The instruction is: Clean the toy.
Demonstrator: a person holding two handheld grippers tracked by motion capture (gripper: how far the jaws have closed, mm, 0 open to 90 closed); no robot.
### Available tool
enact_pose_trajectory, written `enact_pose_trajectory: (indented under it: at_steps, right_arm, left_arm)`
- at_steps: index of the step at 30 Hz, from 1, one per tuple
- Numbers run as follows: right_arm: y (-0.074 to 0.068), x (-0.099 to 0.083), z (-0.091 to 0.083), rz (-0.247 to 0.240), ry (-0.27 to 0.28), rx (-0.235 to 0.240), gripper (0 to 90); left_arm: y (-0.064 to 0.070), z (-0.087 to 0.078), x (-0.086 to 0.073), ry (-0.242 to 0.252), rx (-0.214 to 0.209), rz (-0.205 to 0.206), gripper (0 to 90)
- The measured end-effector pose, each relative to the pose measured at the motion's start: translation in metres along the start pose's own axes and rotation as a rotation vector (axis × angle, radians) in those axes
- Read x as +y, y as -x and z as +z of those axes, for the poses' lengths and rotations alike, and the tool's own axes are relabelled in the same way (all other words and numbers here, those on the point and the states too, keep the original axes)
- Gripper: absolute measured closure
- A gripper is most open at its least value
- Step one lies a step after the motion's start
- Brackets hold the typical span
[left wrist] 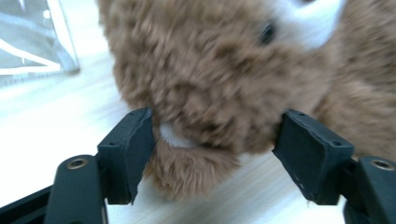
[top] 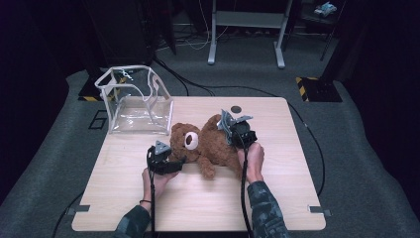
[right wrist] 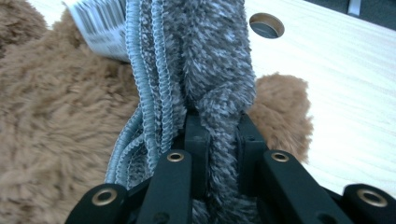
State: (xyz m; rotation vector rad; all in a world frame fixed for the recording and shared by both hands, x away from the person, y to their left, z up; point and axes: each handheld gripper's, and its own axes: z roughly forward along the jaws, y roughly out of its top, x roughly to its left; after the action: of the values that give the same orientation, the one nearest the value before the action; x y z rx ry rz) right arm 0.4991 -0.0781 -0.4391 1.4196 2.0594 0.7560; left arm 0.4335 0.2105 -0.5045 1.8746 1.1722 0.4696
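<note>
Bear [top: 208,144] lies crosswise btwn both grippers, head toward left. Left gripper [left wrist: 212,140] gapes wide around its head, not clamped yet. Right gripper [right wrist: 219,135] pinched tight on grey cloth [right wrist: 210,65] over body.

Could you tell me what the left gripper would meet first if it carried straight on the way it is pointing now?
Most likely the teddy bear's head: the left gripper has its open jaws either side of the brown fur, apparently at the ear.

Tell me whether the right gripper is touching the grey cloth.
Touching. In the right gripper view the right gripper has its jaws closed on a fold of the grey cloth, fabric pinched between them, above the teddy bear.
</note>
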Motion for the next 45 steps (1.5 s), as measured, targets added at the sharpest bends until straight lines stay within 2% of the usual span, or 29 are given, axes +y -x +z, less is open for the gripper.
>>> enact_pose_trajectory:
  at_steps: [2,3,6,8,10,12,13,14,16,17,18,19,21,23,25,26,27,28,30,31,33,34,37,39,42,43,45]
  right_arm:
    - [0.002,-0.001,0.000,0.006,-0.001,0.000,79.3]
    - [0.003,-0.001,-0.001,0.004,0.000,0.007,79.2]
    - [0.003,-0.001,-0.009,0.002,0.017,0.014,79.0]
    - [0.000,0.002,-0.020,-0.003,0.052,0.018,78.9]
    - [-0.008,0.005,-0.033,-0.031,0.097,0.026,78.8]
    - [-0.025,0.010,-0.044,-0.086,0.133,0.048,78.8]
    - [-0.039,0.015,-0.047,-0.132,0.153,0.074,78.8]
    - [-0.039,0.015,-0.047,-0.132,0.153,0.074,78.8]
    - [-0.055,0.019,-0.043,-0.157,0.135,0.079,78.8]
    - [-0.059,0.022,-0.037,-0.170,0.119,0.067,78.8]
    - [-0.060,0.023,-0.030,-0.173,0.108,0.056,78.9]
    - [-0.057,0.025,-0.022,-0.151,0.094,0.056,79.0]
    - [-0.051,0.026,-0.013,-0.131,0.075,0.050,79.0]
    - [-0.047,0.027,-0.007,-0.115,0.059,0.041,79.1]
    - [-0.046,0.027,-0.005,-0.116,0.054,0.030,79.1]
    - [-0.046,0.028,-0.003,-0.135,0.049,0.019,79.2]
    - [-0.047,0.027,-0.001,-0.128,0.045,0.014,79.2]
    - [-0.047,0.027,-0.001,-0.128,0.045,0.014,79.2]
    - [-0.046,0.028,0.001,-0.129,0.042,0.014,79.2]
    - [-0.047,0.028,0.001,-0.116,0.038,0.014,79.2]
    - [-0.047,0.030,0.000,-0.133,0.043,0.014,79.0]
    - [-0.048,0.031,-0.003,-0.122,0.053,0.019,78.8]
    - [-0.054,0.036,-0.021,-0.141,0.116,0.058,78.6]
    - [-0.063,0.039,-0.031,-0.164,0.123,0.120,78.7]
    - [-0.076,0.040,-0.020,-0.230,0.072,0.105,78.8]
    - [-0.072,0.040,-0.007,-0.223,0.055,0.082,79.0]
    - [-0.069,0.040,-0.004,-0.208,0.048,0.071,79.0]
  left_arm:
    - [-0.001,0.004,-0.004,0.004,-0.003,0.006,38.3]
    - [-0.001,0.004,-0.005,0.007,-0.002,0.008,45.1]
    - [-0.003,0.004,-0.010,0.021,-0.012,0.016,57.2]
    - [-0.005,0.003,-0.014,0.035,-0.019,0.021,64.4]
    - [-0.007,0.004,-0.018,0.043,-0.028,0.017,68.0]
    - [-0.008,0.005,-0.020,0.042,-0.035,0.011,68.4]
    - [-0.009,0.004,-0.020,0.032,-0.040,0.022,68.6]
    - [-0.008,0.004,-0.020,0.037,-0.036,0.021,68.6]
    - [-0.008,0.005,-0.020,0.045,-0.036,0.011,68.5]
    - [-0.008,0.005,-0.020,0.047,-0.031,0.015,68.2]
    - [-0.009,0.004,-0.020,0.042,-0.033,0.019,67.1]
    - [-0.009,0.004,-0.020,0.043,-0.030,0.019,64.0]
    - [-0.009,0.004,-0.020,0.041,-0.019,0.009,55.2]
    - [-0.009,0.005,-0.020,0.034,0.001,0.005,47.1]
    - [-0.009,0.005,-0.020,0.033,0.006,0.004,45.3]
    - [-0.009,0.005,-0.020,0.038,0.013,0.006,53.6]
    - [-0.009,0.006,-0.019,0.035,0.008,0.009,57.9]
    - [-0.009,0.006,-0.019,0.041,0.006,0.014,57.9]
    - [-0.009,0.007,-0.019,0.050,-0.008,0.020,66.8]
    - [-0.010,0.007,-0.019,0.052,-0.016,0.016,69.6]
    - [-0.011,0.006,-0.019,0.046,-0.030,0.016,75.2]
    - [-0.010,0.007,-0.019,0.053,-0.026,0.017,77.3]
    - [-0.009,0.007,-0.019,0.046,-0.029,0.020,79.3]
    - [-0.009,0.008,-0.019,0.047,-0.026,0.023,79.6]
    - [-0.009,0.009,-0.018,0.039,-0.016,0.040,80.3]
    - [-0.008,0.009,-0.018,0.035,-0.012,0.038,80.7]
    - [-0.008,0.010,-0.018,0.029,-0.004,0.042,81.0]
